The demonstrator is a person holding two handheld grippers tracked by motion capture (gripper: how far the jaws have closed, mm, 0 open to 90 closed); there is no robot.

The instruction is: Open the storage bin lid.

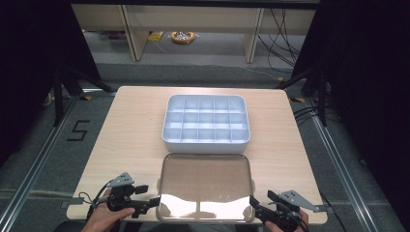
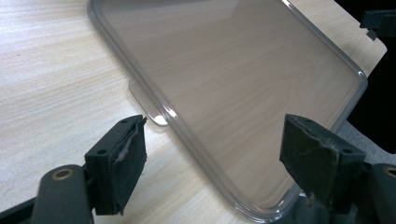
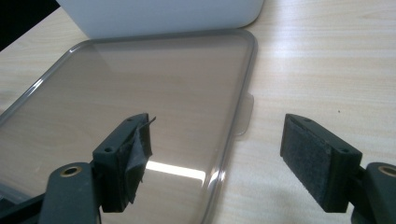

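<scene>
A "5" (image 1: 78,130) marks the floor left of the table (image 1: 130,130); your left gripper (image 1: 153,202) and right gripper (image 1: 252,203) gape wide, empty, straddling the near corners of the clear lid (image 1: 205,181) lying flat before the white tray (image 1: 206,141).

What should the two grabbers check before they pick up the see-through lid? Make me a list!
1. Left gripper open: ok, its jaws stand wide apart.
2. Right gripper open: ok.
3. Each gripper at a lid edge: ok, one at each near corner.
4. Lid flat on the table, nothing on top: ok.
5. White divided box uncovered beyond the lid: ok; its compartments look empty.
6. Lid's side tab undamaged: cannot tell.
</scene>
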